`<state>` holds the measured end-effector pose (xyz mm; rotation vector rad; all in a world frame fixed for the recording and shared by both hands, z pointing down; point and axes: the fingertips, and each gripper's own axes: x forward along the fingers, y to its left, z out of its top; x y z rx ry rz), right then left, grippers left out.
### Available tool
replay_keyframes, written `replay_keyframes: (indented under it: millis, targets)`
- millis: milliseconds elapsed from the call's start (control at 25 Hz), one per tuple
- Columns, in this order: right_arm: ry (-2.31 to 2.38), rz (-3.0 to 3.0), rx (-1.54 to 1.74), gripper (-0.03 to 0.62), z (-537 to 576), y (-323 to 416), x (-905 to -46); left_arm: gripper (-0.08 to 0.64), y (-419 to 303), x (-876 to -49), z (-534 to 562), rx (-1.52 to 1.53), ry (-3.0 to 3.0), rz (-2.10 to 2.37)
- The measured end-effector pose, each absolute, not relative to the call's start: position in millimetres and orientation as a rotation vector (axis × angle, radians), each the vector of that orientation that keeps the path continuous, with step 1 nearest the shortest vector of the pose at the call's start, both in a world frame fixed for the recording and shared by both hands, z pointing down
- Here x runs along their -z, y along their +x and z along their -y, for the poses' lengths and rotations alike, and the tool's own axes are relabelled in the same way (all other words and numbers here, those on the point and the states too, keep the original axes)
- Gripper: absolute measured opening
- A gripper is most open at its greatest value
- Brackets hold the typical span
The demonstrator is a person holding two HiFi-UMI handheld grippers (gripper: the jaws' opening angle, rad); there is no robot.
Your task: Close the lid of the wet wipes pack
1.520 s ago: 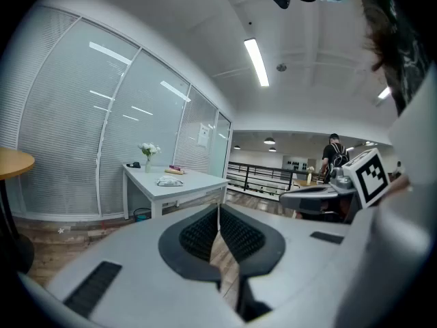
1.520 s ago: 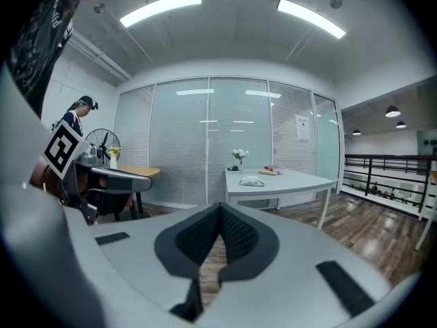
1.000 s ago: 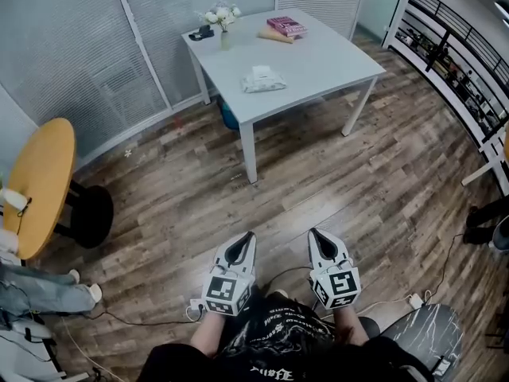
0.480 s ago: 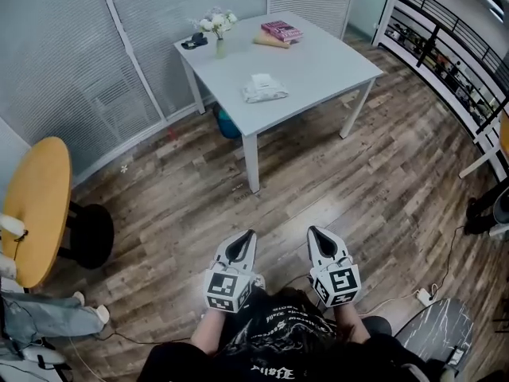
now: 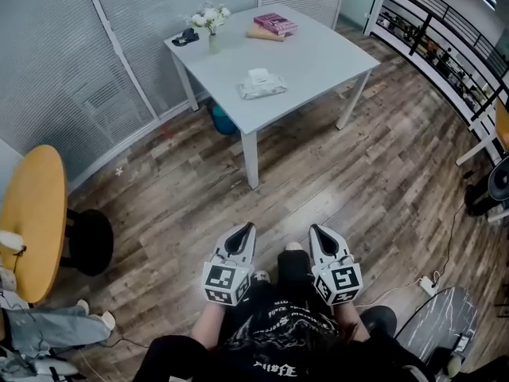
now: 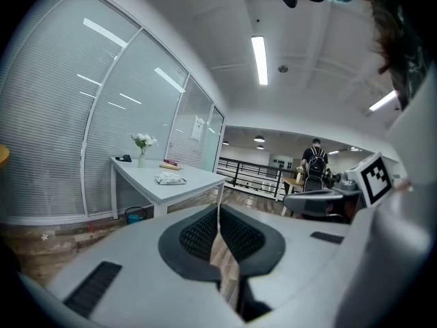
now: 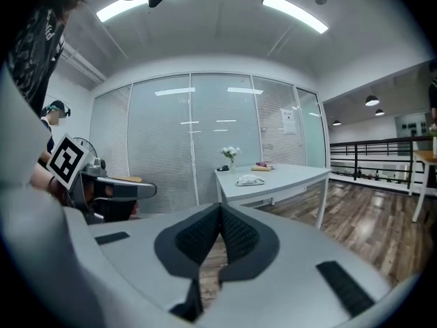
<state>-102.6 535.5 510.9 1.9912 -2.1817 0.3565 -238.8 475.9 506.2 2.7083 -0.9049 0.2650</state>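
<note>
Since the earlier frames the person has stepped toward the white surface [image 5: 318,62]: the yellow round table [image 5: 36,213] at the left edge sits lower in the head view, and a dark shoe [image 5: 294,263] now shows between the two tools. The left hand-held gripper [image 5: 248,228] and right hand-held gripper [image 5: 312,228] stay side by side in front of the person's body, pointing ahead over the wooden floor [image 5: 374,173]. Each has its jaws pressed together with nothing between them, as each gripper's own view shows. The wet wipes pack [image 5: 261,83] lies near the middle of the surface, well apart from both grippers; whether its lid is up cannot be made out at this range. Behind it, at the far edge, stand a vase of white flowers [image 5: 211,22] and a stack of books [image 5: 274,25].
</note>
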Motion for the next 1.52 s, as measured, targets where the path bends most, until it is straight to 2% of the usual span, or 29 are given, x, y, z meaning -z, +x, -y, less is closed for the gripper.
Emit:
replay_keyframes:
  millis: [440,1200,1520]
  targets:
    - [1.95,2.228,-0.359,-0.002,-461.4,-69.2,-520.5,0.012,-214.4,-513.6,-417.5,-0.272,2.683,0.972]
    - [1.654,2.406,-0.36,-0.002,-285.6,51.4,-534.1,0.012,-83.9,-522.4,-277.8,-0.281,2.572,1.178]
    - [1.602,2.429,-0.392,-0.002,-254.2,82.9,-542.3,0.012,-61.0,-541.4,-257.3,-0.337,2.488,1.226]
